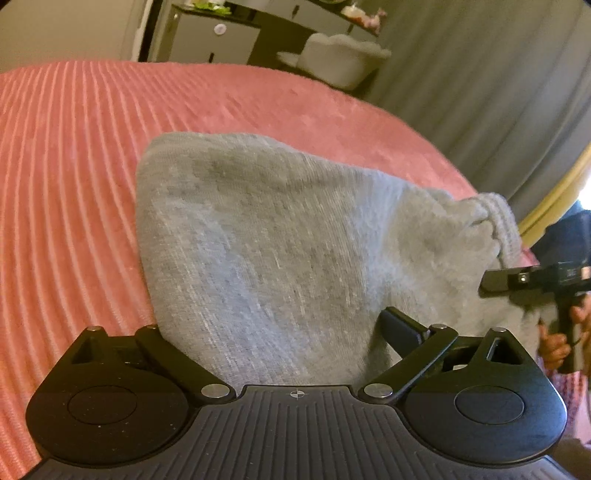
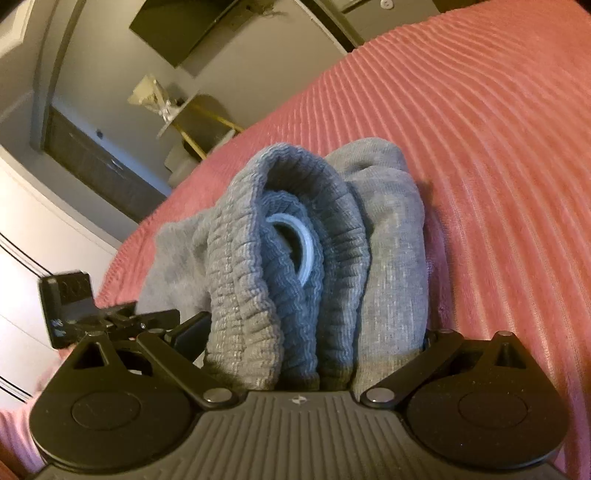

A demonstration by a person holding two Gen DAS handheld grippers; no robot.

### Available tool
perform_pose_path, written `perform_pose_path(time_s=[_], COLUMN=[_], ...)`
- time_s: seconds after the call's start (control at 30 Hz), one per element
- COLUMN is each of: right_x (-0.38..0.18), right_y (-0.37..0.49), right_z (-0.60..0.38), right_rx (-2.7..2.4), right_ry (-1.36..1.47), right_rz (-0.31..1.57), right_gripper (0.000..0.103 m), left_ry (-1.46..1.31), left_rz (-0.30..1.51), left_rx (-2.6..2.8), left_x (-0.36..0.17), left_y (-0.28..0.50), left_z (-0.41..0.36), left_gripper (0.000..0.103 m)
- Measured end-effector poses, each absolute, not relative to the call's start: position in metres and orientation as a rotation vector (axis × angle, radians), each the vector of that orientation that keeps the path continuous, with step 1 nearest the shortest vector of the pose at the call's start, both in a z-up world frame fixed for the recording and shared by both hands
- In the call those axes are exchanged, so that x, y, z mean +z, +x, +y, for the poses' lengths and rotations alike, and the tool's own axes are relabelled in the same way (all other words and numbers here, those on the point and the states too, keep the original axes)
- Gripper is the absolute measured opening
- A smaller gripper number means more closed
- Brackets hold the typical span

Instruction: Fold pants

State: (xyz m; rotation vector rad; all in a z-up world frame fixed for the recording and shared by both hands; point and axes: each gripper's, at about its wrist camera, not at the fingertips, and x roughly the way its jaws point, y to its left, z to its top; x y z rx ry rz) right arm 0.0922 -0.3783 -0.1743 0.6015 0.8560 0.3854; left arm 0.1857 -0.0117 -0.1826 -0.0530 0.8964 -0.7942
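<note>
Grey knit pants (image 1: 280, 243) lie on a pink ribbed bedspread (image 1: 74, 166). My left gripper (image 1: 273, 332) is shut on a folded layer of the pants; the cloth hides its left finger and only the right finger (image 1: 397, 330) shows. My right gripper (image 2: 299, 343) is shut on the bunched ribbed waistband (image 2: 291, 258), with a pale elastic band (image 2: 304, 254) showing inside the fold. The right gripper also appears at the right edge of the left wrist view (image 1: 535, 280), and the left gripper at the left of the right wrist view (image 2: 110, 314).
The bedspread (image 2: 480, 147) spreads wide around the pants. Beyond the bed are a dark cabinet (image 1: 221, 33), a white tub-like chair (image 1: 340, 59), grey curtains (image 1: 480, 92) and a small side table (image 2: 192, 114).
</note>
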Motion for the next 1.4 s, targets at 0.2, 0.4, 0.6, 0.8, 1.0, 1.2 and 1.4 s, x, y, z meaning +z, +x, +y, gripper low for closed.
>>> perform_pose_path(time_s=[0.2, 0.4, 0.6, 0.8, 1.0, 1.2, 1.4], right_x=[-0.171, -0.154, -0.135, -0.107, -0.083, -0.071, -0.082], right_y=[0.091, 0.084, 0.066, 0.051, 0.062, 0.106, 0.163], right_z=[-0.362, -0.347, -0.321, -0.313, -0.315, -0.323, -0.333], right_rx=[0.336, 0.231, 0.195, 0.209, 0.211, 0.19, 0.135], right_ry=[0.522, 0.453, 0.413, 0.387, 0.379, 0.403, 0.428], right_rz=[0.858, 0.862, 0.804, 0.747, 0.698, 0.642, 0.625], right_gripper=[0.097, 0.072, 0.062, 0.06, 0.059, 0.059, 0.059], left_ry=[-0.016, 0.032, 0.043, 0.103, 0.137, 0.167, 0.202], left_rz=[0.914, 0.899, 0.903, 0.856, 0.786, 0.723, 0.679], left_rx=[-0.764, -0.675, -0.583, -0.566, -0.553, -0.508, -0.46], left_x=[-0.182, -0.168, -0.148, -0.121, -0.092, -0.071, -0.075], left_y=[0.185, 0.174, 0.165, 0.152, 0.161, 0.203, 0.249], left_z=[-0.022, -0.025, -0.026, -0.037, -0.049, -0.068, -0.09], left_gripper=[0.103, 0.067, 0.043, 0.039, 0.038, 0.038, 0.038])
